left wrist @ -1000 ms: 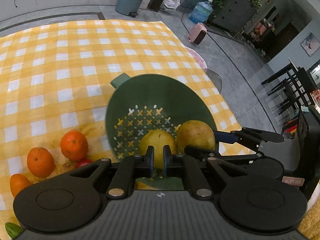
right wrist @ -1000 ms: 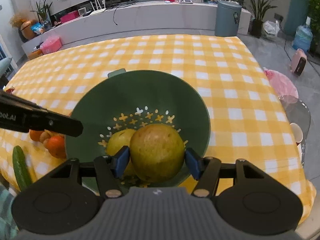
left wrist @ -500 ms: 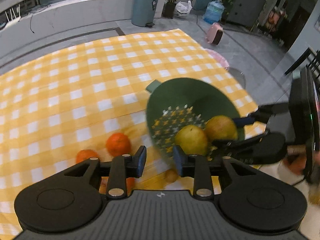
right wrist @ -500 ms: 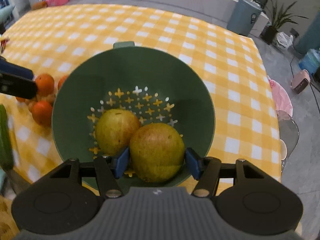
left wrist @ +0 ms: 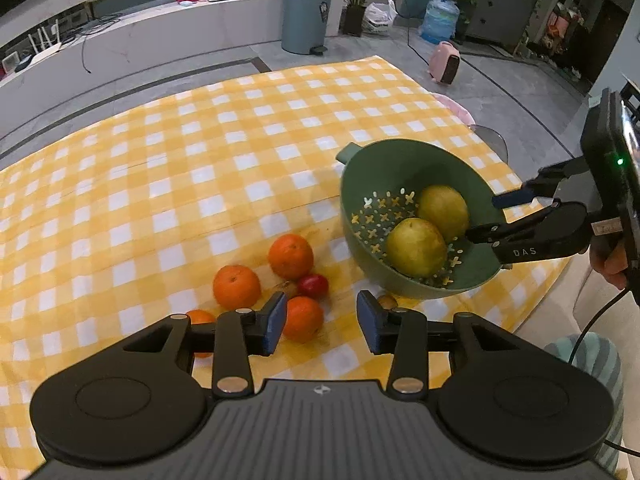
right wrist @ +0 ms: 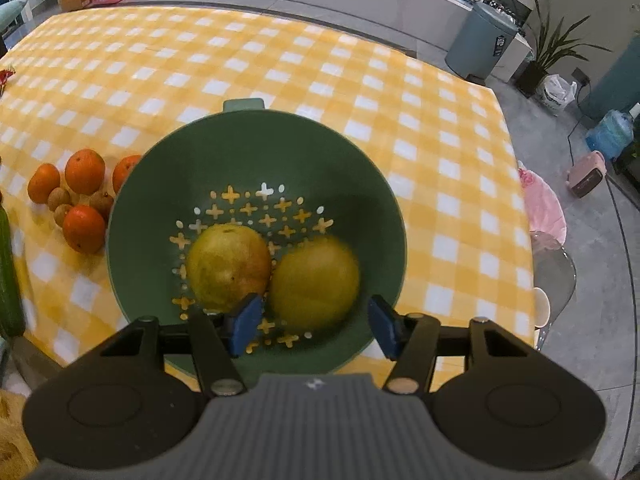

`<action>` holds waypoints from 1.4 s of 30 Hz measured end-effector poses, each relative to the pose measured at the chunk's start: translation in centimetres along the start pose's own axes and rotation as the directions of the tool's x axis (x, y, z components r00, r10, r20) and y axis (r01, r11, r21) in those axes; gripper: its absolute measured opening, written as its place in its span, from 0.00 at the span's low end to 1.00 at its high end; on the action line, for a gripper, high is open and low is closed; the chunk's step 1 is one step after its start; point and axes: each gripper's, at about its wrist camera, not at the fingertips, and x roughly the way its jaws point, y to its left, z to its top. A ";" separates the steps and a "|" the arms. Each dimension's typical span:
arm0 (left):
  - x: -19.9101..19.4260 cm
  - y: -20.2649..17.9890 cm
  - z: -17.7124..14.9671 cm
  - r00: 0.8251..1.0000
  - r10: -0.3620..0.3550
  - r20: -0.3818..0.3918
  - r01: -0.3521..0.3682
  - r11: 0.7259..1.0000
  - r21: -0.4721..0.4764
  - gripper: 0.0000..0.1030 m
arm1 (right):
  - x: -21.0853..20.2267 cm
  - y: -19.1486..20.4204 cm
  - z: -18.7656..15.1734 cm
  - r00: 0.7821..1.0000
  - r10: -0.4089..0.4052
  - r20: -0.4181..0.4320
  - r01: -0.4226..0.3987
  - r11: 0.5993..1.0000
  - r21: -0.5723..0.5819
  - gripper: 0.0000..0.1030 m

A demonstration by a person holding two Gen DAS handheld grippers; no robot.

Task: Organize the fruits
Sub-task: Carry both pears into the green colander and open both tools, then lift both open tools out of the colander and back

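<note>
A green colander (right wrist: pixel 256 160) stands on the yellow checked tablecloth (right wrist: pixel 280 60) and holds two yellow-green pears (right wrist: pixel 228 270) (right wrist: pixel 314 282). It also shows in the left wrist view (left wrist: pixel 400 160), with both pears (left wrist: pixel 416 246) (left wrist: pixel 442 206). My right gripper (right wrist: pixel 314 324) is open over the colander's near rim, the right pear lying free beyond its jaws. My left gripper (left wrist: pixel 322 320) is open above a cluster of oranges (left wrist: pixel 290 256), with one orange (left wrist: pixel 304 316) by its left finger. The right gripper (left wrist: pixel 486 218) reaches into the colander from the right.
Several oranges (right wrist: pixel 84 170) and small brown fruits (right wrist: pixel 60 198) lie left of the colander. A small red fruit (left wrist: pixel 314 285) sits among the oranges. A cucumber (right wrist: pixel 8 264) lies at the table's left edge. The table's edge drops off just right of the colander.
My right gripper has opened and let go of the pear, which now lies in the colander. My left gripper has opened and swung left, away from the colander toward the oranges.
</note>
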 end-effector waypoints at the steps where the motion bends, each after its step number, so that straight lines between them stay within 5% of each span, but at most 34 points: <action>1: -0.2 0.2 -0.2 1.000 0.003 0.002 -0.003 1.000 -0.002 0.47 | 0.3 0.0 -0.1 1.000 0.009 -0.008 -0.009 1.000 0.004 0.32; 4: -0.9 0.6 -0.7 1.000 0.018 0.006 -0.018 1.000 -0.001 0.47 | 0.9 0.0 -0.4 0.999 0.025 -0.025 -0.024 0.999 0.032 0.20; 9: -2.7 1.2 -1.3 0.999 0.030 0.023 -0.031 0.999 0.027 0.47 | -1.0 0.7 -0.8 0.999 0.033 0.024 -0.035 0.998 0.050 0.21; 21: -6.2 1.5 -3.9 0.980 0.109 0.166 -0.138 0.974 0.179 0.48 | -8.6 5.5 -4.7 0.964 0.069 0.257 -0.108 0.984 0.140 0.46; 25: -7.3 2.4 -4.7 0.964 0.136 0.229 -0.180 0.966 0.184 0.61 | -9.2 7.2 -6.1 0.947 0.106 0.303 -0.177 0.960 0.217 0.46; 28: -7.9 3.3 -5.3 0.966 0.102 0.236 -0.149 0.970 0.193 0.70 | -9.5 9.1 -7.2 0.929 0.109 0.354 -0.207 0.945 0.253 0.48; 35: -7.8 4.7 -7.0 0.976 0.084 0.202 -0.126 0.971 0.205 0.71 | -8.8 13.3 -9.0 0.888 0.106 0.447 -0.270 0.907 0.322 0.56; 42: -6.2 6.1 -8.1 0.987 0.043 0.153 -0.069 0.983 0.170 0.65 | -6.7 15.4 -9.9 0.913 -0.002 0.408 -0.151 0.927 0.343 0.56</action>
